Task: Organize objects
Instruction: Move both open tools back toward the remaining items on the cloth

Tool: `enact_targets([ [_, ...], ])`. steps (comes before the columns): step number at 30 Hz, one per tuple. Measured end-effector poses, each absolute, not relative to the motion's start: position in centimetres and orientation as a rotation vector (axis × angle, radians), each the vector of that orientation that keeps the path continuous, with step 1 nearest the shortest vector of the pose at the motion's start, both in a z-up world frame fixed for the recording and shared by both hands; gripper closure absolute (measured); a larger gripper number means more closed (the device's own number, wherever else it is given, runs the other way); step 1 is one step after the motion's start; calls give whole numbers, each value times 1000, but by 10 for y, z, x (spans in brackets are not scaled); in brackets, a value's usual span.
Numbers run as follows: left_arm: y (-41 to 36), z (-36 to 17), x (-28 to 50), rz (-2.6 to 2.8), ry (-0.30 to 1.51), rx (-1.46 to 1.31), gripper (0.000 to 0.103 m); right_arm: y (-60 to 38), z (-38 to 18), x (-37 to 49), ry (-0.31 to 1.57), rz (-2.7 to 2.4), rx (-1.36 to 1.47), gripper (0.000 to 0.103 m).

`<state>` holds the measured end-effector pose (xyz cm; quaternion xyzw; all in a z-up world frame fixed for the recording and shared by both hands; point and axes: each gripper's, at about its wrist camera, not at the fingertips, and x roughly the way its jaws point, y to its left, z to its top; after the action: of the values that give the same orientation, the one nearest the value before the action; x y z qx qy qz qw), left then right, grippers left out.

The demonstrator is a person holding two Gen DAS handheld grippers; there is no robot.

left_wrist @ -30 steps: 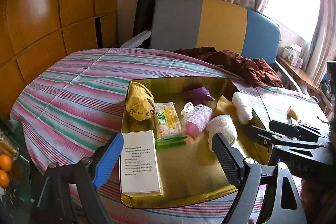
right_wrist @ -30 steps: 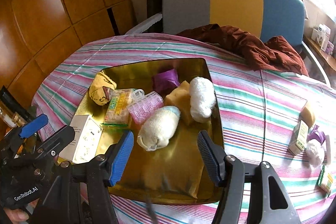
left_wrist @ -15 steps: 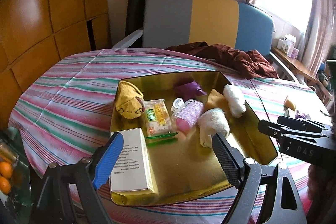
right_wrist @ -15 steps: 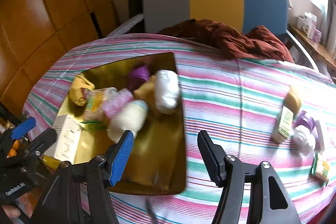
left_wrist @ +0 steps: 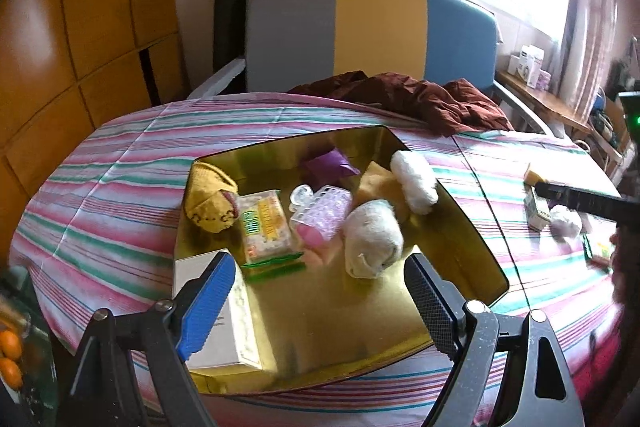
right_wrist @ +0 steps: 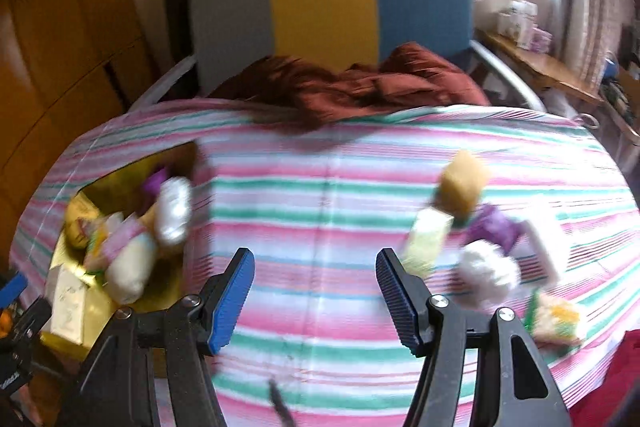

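Observation:
A gold tray (left_wrist: pixel 340 327) on the striped tablecloth holds a yellow knitted piece (left_wrist: pixel 210 201), a cotton-swab pack (left_wrist: pixel 266 227), a pink roller case (left_wrist: pixel 320 217), white rolled socks (left_wrist: pixel 374 243), a purple pouch (left_wrist: pixel 330 163) and a white box (left_wrist: pixel 232 323). My left gripper (left_wrist: pixel 316 287) hangs open over the tray's near part, holding nothing. In the blurred right wrist view, my right gripper (right_wrist: pixel 314 267) stands open and empty over bare cloth. The tray (right_wrist: pixel 164 297) is to its left. To its right lie a sponge (right_wrist: pixel 464 183), a small box (right_wrist: pixel 426 239) and a white ball (right_wrist: pixel 486 273).
A dark red cloth (left_wrist: pixel 420 99) lies at the table's far edge before a grey, yellow and blue chair (left_wrist: pixel 360 31). Oranges (left_wrist: pixel 10 355) sit low at the left. A shelf with boxes (left_wrist: pixel 528 63) runs under the window. A second purple pouch (right_wrist: pixel 494 227) and swab pack (right_wrist: pixel 558 315) lie at the right.
My right gripper swept right, from above the tray to above bare cloth near the loose items. My left gripper shifted slightly over the tray. Neither gripper's jaws changed.

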<state>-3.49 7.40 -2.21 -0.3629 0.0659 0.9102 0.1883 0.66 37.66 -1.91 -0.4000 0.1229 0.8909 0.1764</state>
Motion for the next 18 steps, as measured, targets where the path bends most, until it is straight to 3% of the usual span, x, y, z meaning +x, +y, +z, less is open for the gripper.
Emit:
enact_targets([
  [9,103,-22,-34,2502,225,-1020,16,477,-22,33,419,2335,-1016,39],
  [18,146,-21,-30,2441,333,-983,16,530,-46,57,777,2211,-967,38],
])
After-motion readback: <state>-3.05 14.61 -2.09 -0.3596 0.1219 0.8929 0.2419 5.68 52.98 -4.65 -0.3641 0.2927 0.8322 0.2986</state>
